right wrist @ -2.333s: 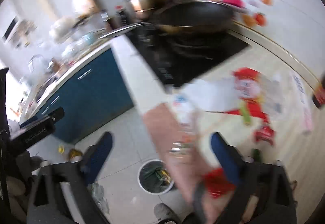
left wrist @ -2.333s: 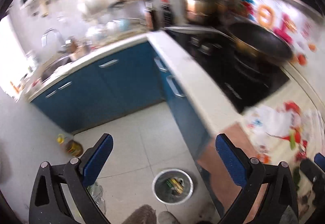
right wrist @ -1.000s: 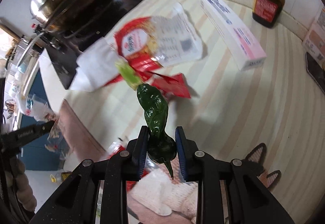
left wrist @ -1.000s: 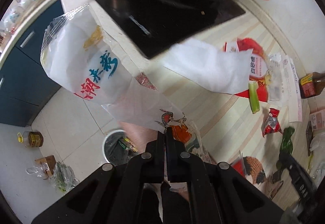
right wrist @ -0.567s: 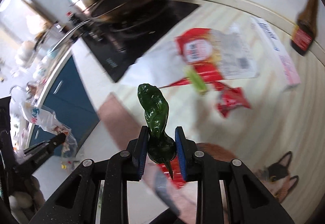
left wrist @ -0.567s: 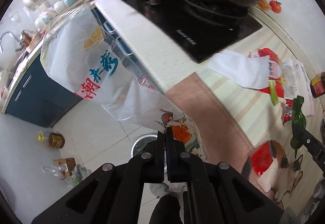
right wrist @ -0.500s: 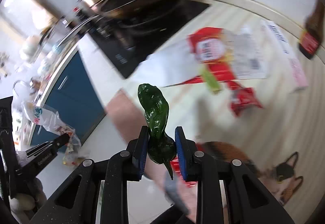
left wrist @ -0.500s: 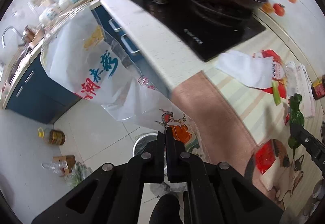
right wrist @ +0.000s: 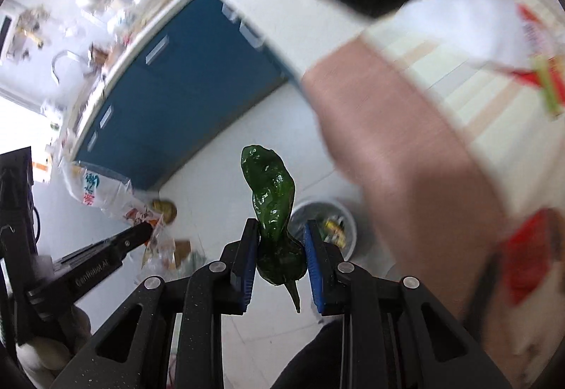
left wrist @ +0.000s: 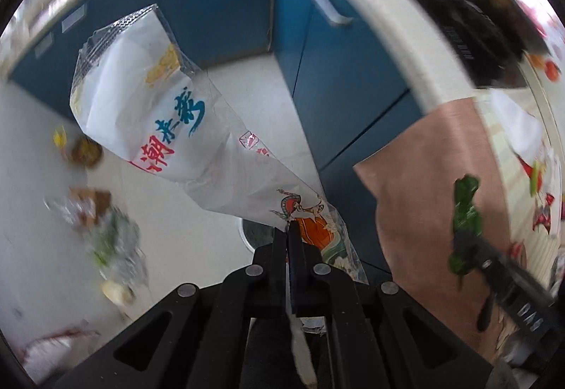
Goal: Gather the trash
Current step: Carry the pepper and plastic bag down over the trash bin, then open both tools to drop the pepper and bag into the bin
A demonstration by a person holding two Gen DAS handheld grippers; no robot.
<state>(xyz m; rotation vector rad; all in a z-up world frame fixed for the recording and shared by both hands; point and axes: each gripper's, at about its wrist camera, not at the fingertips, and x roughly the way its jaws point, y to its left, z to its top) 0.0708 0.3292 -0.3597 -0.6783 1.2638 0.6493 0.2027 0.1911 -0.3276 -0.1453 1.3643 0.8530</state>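
Left wrist view: my left tongs (left wrist: 289, 230) are pinched fully shut on the corner of the wrapper (left wrist: 169, 120), which fans up toward 10 o'clock over the floor (left wrist: 254, 96). The bin (left wrist: 256, 235) peeks out just behind the tips, mostly hidden by the wrapper. To do this well I judge I should bring the tips right over the bin's mouth before letting go, since a light wrapper will drift sideways. At 4 o'clock I see my right tongs (left wrist: 466, 240) carrying the pepper (left wrist: 464, 209).

Right wrist view: my right tongs (right wrist: 280, 256) are partly closed, pads pressing the fat stem end of the pepper (right wrist: 270, 198), its tip standing up toward 12 o'clock. The bin (right wrist: 348, 216) lies at 3 o'clock of the tips, already holding scraps. I'd shift right until the pepper hangs above it, then open. The left tongs (right wrist: 146, 230) show at 9 o'clock with the wrapper (right wrist: 102, 191).

The room: a pale tiled floor with loose rubbish (left wrist: 106, 233) on it, blue cabinets (right wrist: 176, 85) under a white counter (right wrist: 282, 11), and a pinkish cloth (right wrist: 399, 149) draped over the edge at 2 o'clock. More trash lies on the counter beyond.
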